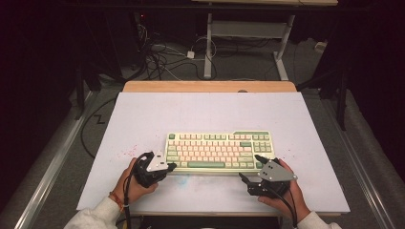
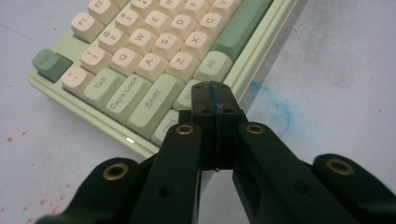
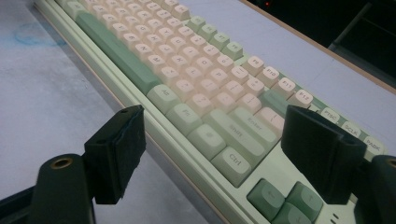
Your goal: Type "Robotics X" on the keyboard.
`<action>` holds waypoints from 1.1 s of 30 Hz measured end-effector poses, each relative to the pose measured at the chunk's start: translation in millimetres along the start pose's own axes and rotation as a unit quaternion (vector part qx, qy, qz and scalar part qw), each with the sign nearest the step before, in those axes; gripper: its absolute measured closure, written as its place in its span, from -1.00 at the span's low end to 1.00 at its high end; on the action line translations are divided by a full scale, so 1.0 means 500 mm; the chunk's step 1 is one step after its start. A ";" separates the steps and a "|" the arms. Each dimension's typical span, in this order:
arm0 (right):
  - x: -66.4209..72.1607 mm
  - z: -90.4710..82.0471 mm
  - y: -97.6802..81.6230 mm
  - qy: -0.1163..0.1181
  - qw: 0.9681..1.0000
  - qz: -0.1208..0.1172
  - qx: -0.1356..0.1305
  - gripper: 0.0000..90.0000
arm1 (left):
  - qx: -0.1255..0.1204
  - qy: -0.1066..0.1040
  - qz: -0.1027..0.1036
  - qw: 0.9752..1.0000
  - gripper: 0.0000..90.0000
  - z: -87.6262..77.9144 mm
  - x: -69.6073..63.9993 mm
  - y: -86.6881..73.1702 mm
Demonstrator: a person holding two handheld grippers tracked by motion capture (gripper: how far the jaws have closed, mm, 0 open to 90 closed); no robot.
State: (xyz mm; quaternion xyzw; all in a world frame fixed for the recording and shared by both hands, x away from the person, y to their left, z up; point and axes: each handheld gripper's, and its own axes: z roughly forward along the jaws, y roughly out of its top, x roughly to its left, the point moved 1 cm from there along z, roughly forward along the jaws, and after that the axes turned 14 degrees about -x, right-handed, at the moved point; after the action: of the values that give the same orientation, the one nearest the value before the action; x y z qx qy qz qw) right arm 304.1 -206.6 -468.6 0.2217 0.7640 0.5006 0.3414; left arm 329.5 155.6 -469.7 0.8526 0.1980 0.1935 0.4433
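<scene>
Left gripper sitting at 7 o'clock of keyboard: jaws clenched together, nothing between them, tips hovering over bottom-left corner keys; contact unclear. Left hand lying low on white table, wrist at near edge. Right gripper at keyboard's 5 o'clock: jaws spread wide, grasping nothing, straddling keyboard's front right corner. Right hand angling in from near edge.
</scene>
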 end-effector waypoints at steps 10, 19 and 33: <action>-0.002 0.002 -0.002 0.003 1.000 -0.005 0.005 -0.50 | 0.012 -0.012 0.008 1.000 0.95 0.037 0.008 0.035; -0.001 0.007 -0.005 0.007 1.000 -0.008 0.012 -0.49 | 0.009 -0.017 0.006 1.000 0.95 0.062 0.023 0.065; -0.003 0.010 -0.009 0.010 1.000 -0.009 0.021 -0.49 | 0.023 -0.036 0.014 0.999 0.95 0.112 0.019 0.090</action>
State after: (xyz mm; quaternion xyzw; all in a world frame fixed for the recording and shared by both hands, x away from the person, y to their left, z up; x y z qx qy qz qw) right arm 308.9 -206.3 -473.8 0.2173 0.7795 0.4838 0.3334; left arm 373.5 98.5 -460.6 0.8715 0.1740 0.1643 0.4280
